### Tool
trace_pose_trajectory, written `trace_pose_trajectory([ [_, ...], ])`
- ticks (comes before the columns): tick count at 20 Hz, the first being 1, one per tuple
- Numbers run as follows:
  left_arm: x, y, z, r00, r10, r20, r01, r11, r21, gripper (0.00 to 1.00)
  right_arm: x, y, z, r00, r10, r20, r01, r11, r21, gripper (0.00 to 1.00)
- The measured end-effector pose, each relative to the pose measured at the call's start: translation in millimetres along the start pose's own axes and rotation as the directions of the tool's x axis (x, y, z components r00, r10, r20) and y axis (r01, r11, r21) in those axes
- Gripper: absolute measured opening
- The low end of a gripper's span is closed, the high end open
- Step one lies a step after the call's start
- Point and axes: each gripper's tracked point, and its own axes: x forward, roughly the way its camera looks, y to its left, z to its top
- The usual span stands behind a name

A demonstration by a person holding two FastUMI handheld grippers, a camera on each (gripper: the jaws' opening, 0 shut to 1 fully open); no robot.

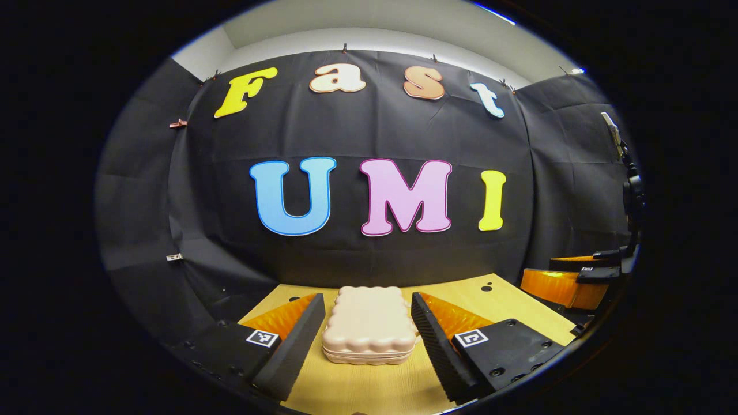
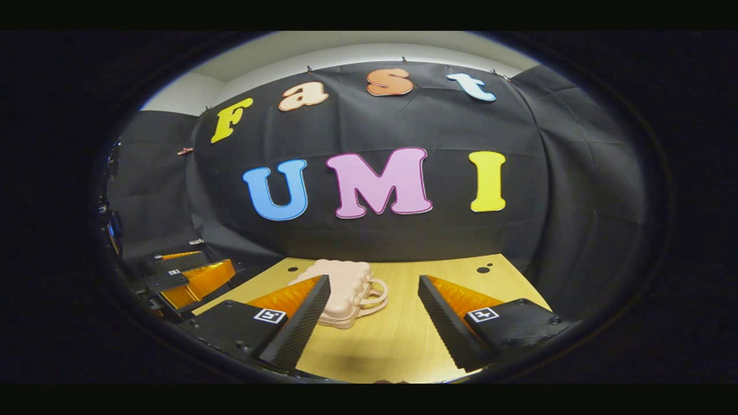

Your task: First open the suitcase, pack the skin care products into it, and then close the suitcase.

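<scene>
Since the small pink suitcase (image 1: 369, 325) lay flat and fully closed on the wooden table (image 1: 369, 392), the task stood, by my judgement, at its very first step: opening the case, with packing and closing not yet begun. In the left gripper view, the left gripper (image 1: 368, 331) hovered low over the table with its fingers spread wide, holding nothing, and the suitcase sat between them without either finger clearly touching it; farther right in that view the right gripper (image 1: 576, 276) showed at the edge. In the right gripper view, the left gripper (image 2: 184, 271) appeared at the far left, the suitcase (image 2: 340, 294) lay just behind the right gripper's left finger, its looped handle (image 2: 375, 297) pointing toward the middle, and the right gripper (image 2: 375, 328) was likewise released and empty over bare wood. The next move probably called for finding the seam of the lid and lifting it while steadying the base. The case looked like a hard, glossy shell with a scalloped, puffy outline and a double seam around its side. No skin care products could be made out.
</scene>
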Motion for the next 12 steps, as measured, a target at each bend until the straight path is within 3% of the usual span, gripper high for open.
trace_pose_trajectory([
  [5,1.4,-0.3,-7.6,0.999,-0.03,-0.02,0.03,1.0,0.007,0.95,1.2,4.9,-1.9,1.0,-0.006,0.011,0.007,1.0,-0.004,0.98],
  [12,-2.6,0.0,-5.9,0.999,-0.037,-0.013,0.037,0.999,0.005,0.95,13.0,5.6,-19.0,0.998,-0.009,-0.059,0.009,1.0,0.005,0.98],
])
